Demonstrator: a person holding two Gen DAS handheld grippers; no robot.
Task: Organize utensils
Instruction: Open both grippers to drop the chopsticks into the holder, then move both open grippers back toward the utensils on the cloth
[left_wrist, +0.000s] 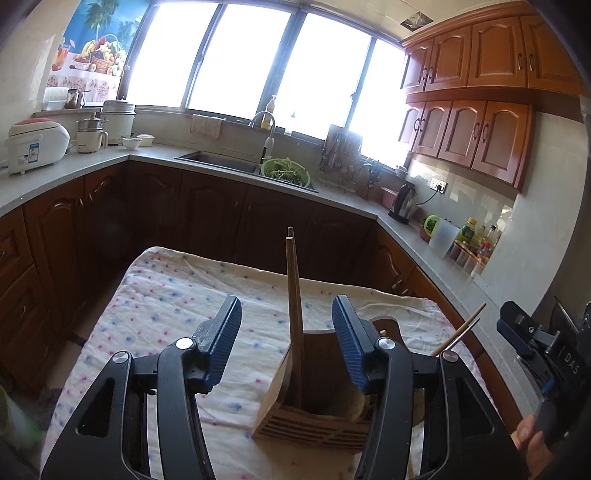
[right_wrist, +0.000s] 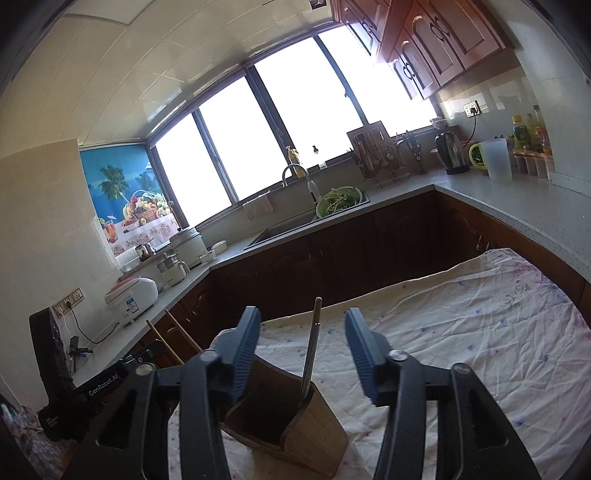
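Observation:
A wooden utensil holder (left_wrist: 314, 432) stands on the flowered tablecloth (left_wrist: 166, 302). A pair of brown chopsticks (left_wrist: 294, 295) stands upright in it, between the fingers of my left gripper (left_wrist: 286, 332), which is open and does not touch them. Two more chopsticks (left_wrist: 461, 332) lean out at the right, close to the blue finger (left_wrist: 517, 328) of the right gripper. In the right wrist view, my right gripper (right_wrist: 301, 350) is open above the holder (right_wrist: 317, 432), with a thin metal-tipped chopstick pair (right_wrist: 312, 350) rising free between its fingers. The brown chopsticks (right_wrist: 173, 339) show at the left.
A grey counter (left_wrist: 110, 162) wraps around the room, with a sink (left_wrist: 218, 160), a green colander (left_wrist: 284, 171), a kettle (left_wrist: 404, 201), bottles (left_wrist: 476, 240) and a rice cooker (left_wrist: 37, 144). Dark cabinets stand just beyond the table's far edge. A hand (left_wrist: 528, 439) holds the right gripper.

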